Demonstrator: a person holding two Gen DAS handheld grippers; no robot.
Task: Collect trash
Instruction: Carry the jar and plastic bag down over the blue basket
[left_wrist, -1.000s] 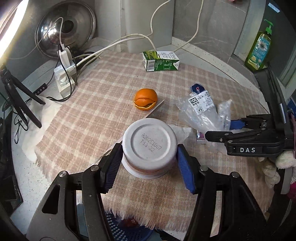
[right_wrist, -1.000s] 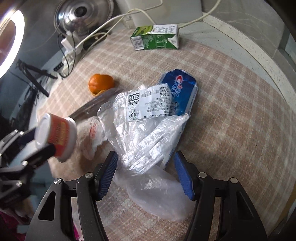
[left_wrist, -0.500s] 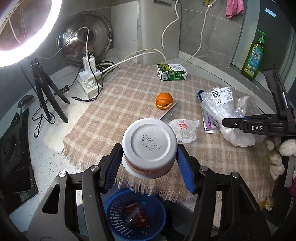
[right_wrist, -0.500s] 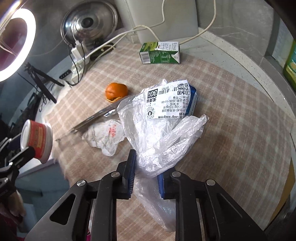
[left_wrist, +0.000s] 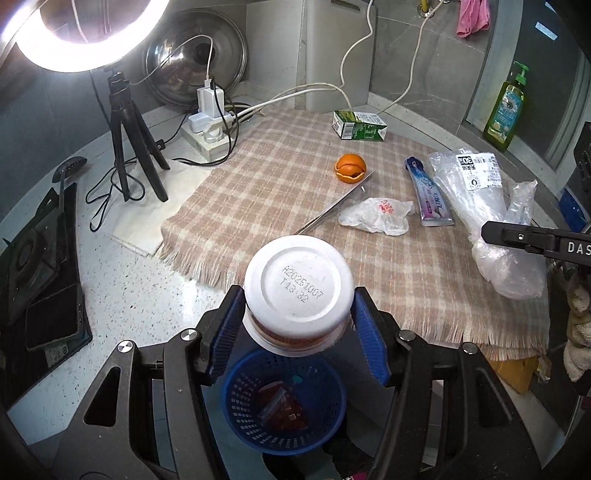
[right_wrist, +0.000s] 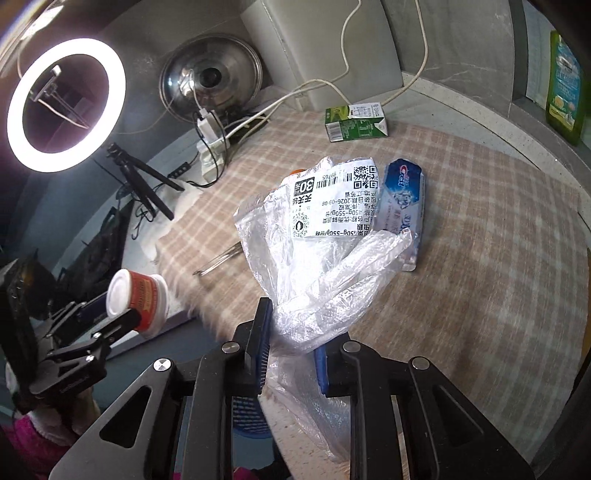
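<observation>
My left gripper (left_wrist: 297, 325) is shut on a white cup with an orange label (left_wrist: 298, 286), held bottom-up just above a blue basket (left_wrist: 284, 402) that has wrappers in it. In the right wrist view the same cup (right_wrist: 138, 297) shows at the left. My right gripper (right_wrist: 291, 347) is shut on a clear plastic bag with a white printed label (right_wrist: 325, 236), lifted off the checked cloth (right_wrist: 480, 240). On the cloth lie a toothpaste tube (left_wrist: 430, 195), a crumpled white wrapper (left_wrist: 376, 216), an orange peel (left_wrist: 350, 168) and a green carton (left_wrist: 360, 125).
A knife (left_wrist: 332, 208) lies on the cloth by the peel. At the back stand a power strip with cables (left_wrist: 207, 127), a metal lid (left_wrist: 195, 62), a ring light on a tripod (left_wrist: 125, 122) and a green soap bottle (left_wrist: 504, 110). A stove (left_wrist: 37, 266) is at the left.
My left gripper carried the cup back off the cloth to above the blue basket. My right gripper shut on the plastic bag and lifted it from the cloth.
</observation>
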